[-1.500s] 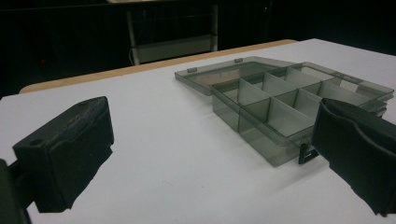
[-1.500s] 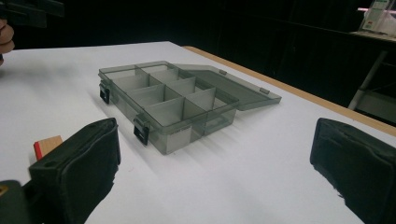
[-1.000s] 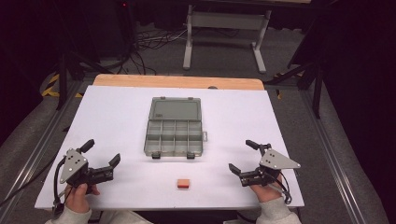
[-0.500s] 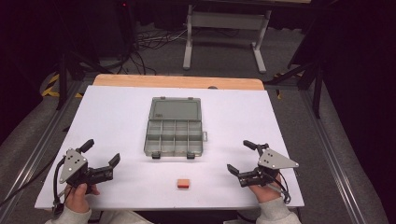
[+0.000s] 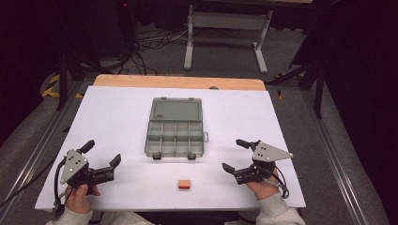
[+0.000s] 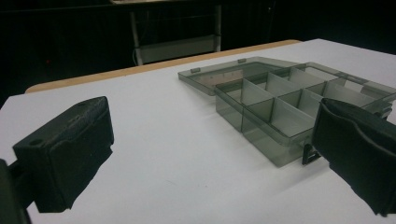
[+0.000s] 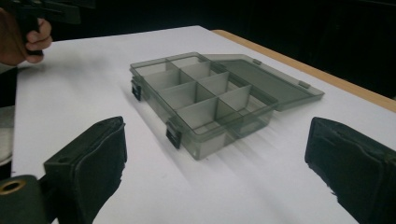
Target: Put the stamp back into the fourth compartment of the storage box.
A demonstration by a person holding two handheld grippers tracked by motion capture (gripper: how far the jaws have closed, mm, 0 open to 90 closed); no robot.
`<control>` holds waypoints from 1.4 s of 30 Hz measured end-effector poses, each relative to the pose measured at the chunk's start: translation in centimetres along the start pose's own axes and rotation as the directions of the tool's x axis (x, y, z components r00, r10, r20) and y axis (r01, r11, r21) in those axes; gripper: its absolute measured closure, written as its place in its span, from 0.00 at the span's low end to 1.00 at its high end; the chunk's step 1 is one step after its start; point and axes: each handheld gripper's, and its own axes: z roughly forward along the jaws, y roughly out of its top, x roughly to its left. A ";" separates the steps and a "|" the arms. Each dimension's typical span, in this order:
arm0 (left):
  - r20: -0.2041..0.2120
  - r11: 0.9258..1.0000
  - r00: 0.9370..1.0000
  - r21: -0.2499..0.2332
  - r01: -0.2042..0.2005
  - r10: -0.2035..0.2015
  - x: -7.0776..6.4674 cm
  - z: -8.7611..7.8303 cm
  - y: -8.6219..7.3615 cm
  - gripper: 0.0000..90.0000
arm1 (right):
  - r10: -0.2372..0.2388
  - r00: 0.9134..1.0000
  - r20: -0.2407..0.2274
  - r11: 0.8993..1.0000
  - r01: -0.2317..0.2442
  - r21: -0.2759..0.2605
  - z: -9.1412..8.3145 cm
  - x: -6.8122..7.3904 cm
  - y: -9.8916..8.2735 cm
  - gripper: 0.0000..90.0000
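Table: a white table top (image 5: 117, 117) with a light brown wooden strip along its far edge
Box: a see-through grey box (image 5: 175, 133) sits in the middle of the table, flat on it. In the left gripper view (image 6: 280, 107) and the right gripper view (image 7: 205, 100) you can see its little walls inside
Box lid: the lid (image 5: 177, 110) is open and lies flat on the table behind the box, on the far side from the person
Box inside: eight small rooms in two rows, and they look bare
Box clips: two dark clips (image 5: 156, 155) sit on the near wall of the box
Small block: a little orange block (image 5: 184, 184) lies on the table near the person's edge, in front of the box and well apart from it, between the two grippers
Left gripper: the left gripper (image 5: 101, 159) is at the near left of the table, held by the left hand (image 5: 79, 197). Its jaws are wide apart with nothing in them. It points toward the box and is well apart from it
Right gripper: the right gripper (image 5: 235, 155) is at the near right, held by the right hand (image 5: 264, 187). Its jaws have just been closing a little, but they stand wide apart with nothing between them
Gap: neither gripper touches the box or the block
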 end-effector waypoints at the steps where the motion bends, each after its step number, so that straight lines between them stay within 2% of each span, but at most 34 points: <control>1: 0.000 1.000 1.000 0.002 -0.002 0.002 0.0 0.0 0.0 0.00 | -0.004 1.000 -0.008 1.000 0.004 0.009 0.2 0.1 0.2 0.08; 8: 0.001 1.000 1.000 0.000 0.005 -0.005 0.1 0.0 -0.1 0.00 | -0.017 0.998 -0.055 0.999 0.019 0.029 1.7 0.8 1.2 0.09; 11: 0.001 1.000 1.000 0.004 0.002 -0.002 0.1 0.0 -0.1 0.00 | -0.024 0.995 -0.099 0.999 0.028 0.036 2.6 1.0 1.9 0.11; 19: 0.001 1.000 1.000 0.004 0.001 -0.001 0.1 0.0 -0.1 0.00 | -0.057 0.985 -0.165 0.996 0.068 0.058 4.3 1.8 3.2 0.12; 42: 0.006 1.000 1.000 0.004 -0.005 0.005 0.1 -0.1 -0.1 0.00 | -0.096 0.964 -0.246 0.988 0.122 0.096 8.0 3.1 5.7 0.12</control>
